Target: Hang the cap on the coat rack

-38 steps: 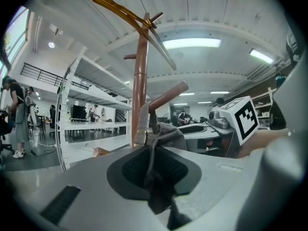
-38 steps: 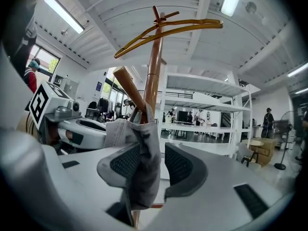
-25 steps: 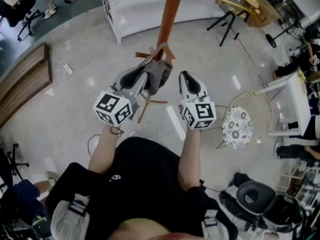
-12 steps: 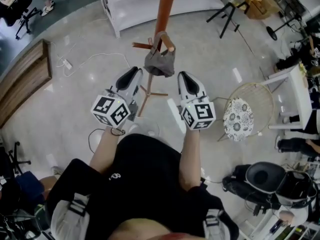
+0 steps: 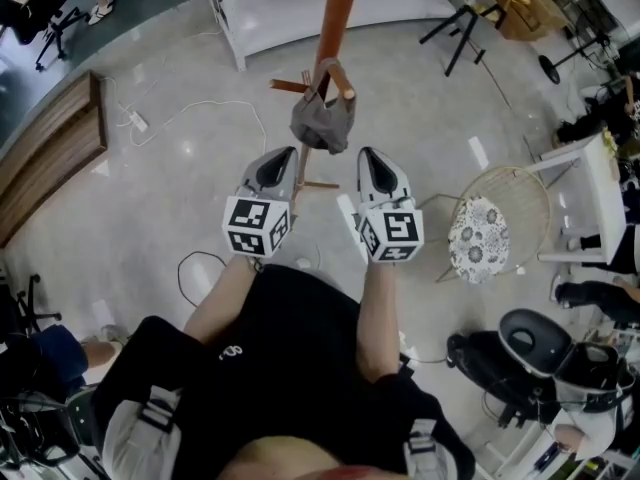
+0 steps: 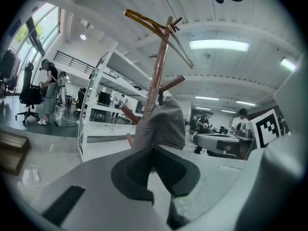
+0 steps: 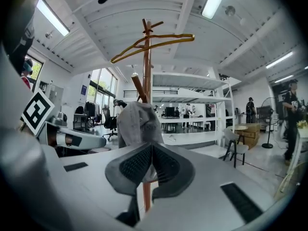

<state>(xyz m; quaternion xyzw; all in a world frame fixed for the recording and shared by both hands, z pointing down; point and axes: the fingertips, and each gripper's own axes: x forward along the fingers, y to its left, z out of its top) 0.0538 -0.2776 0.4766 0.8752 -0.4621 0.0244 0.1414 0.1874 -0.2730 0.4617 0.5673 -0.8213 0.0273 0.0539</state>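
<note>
Cap (image 5: 322, 123) hangs on the coat rack (image 5: 335, 18), so the task looks done; my left gripper (image 5: 283, 155) and right gripper (image 5: 371, 155) are both closed, empty, near it.

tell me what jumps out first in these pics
A grey cap hangs on a peg of the brown rack, top centre of the head view. Just below it the left gripper and right gripper sit side by side, jaws shut and empty. A round wire chair with a floral cushion stands at right.
</note>
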